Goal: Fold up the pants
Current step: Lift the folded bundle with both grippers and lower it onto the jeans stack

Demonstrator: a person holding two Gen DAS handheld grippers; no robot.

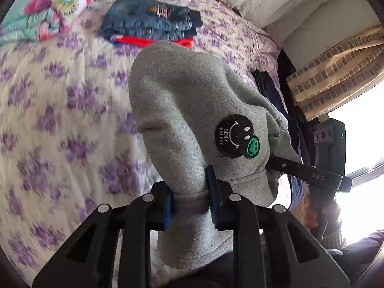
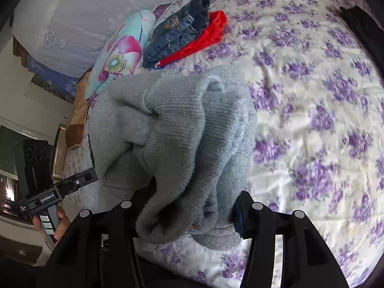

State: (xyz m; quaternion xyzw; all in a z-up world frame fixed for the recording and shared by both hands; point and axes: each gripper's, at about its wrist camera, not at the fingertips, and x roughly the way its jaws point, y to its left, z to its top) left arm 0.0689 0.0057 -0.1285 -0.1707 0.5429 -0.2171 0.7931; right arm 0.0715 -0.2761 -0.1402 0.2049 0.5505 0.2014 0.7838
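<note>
Grey fleece pants (image 1: pixel 182 110) hang bunched above the purple-flowered bedspread (image 1: pixel 48 120), lifted clear. Left gripper (image 1: pixel 192 199) pinches one fold; right gripper (image 2: pixel 192 206) clamps the ribbed waistband. Folded jeans (image 1: pixel 151 19) lie well apart on a red garment (image 2: pixel 206 38).

Grey fleece pants (image 1: pixel 182 110) with a black smiley patch (image 1: pixel 234 135) hang bunched above the bed, ribbed waistband (image 2: pixel 192 129) crumpled
</note>
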